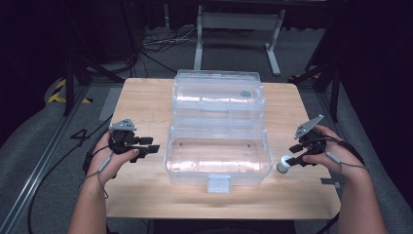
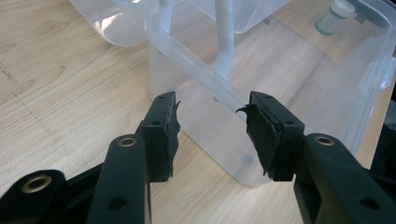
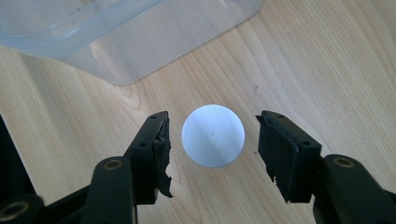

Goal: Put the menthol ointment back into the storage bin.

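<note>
A clear plastic box (image 1: 217,155) stands in the middle of the wooden table, its lid (image 1: 219,92) folded back behind it. A small white-capped bottle (image 1: 284,165) stands upright on the table just right of the box. My right gripper (image 1: 291,157) is open around it; its white cap (image 3: 213,135) sits between the two pads with gaps on both sides. My left gripper (image 1: 151,147) is open beside the left end of the box (image 2: 261,88), nothing between its jaws. Through the clear walls the bottle (image 2: 333,16) shows on the far side.
The box has a latch tab (image 1: 218,183) at its front. A round grey sticker (image 1: 246,93) sits on the lid. Bare wood (image 1: 141,105) lies left of the box. Stands, cables and a white frame (image 1: 238,24) are on the floor beyond the table.
</note>
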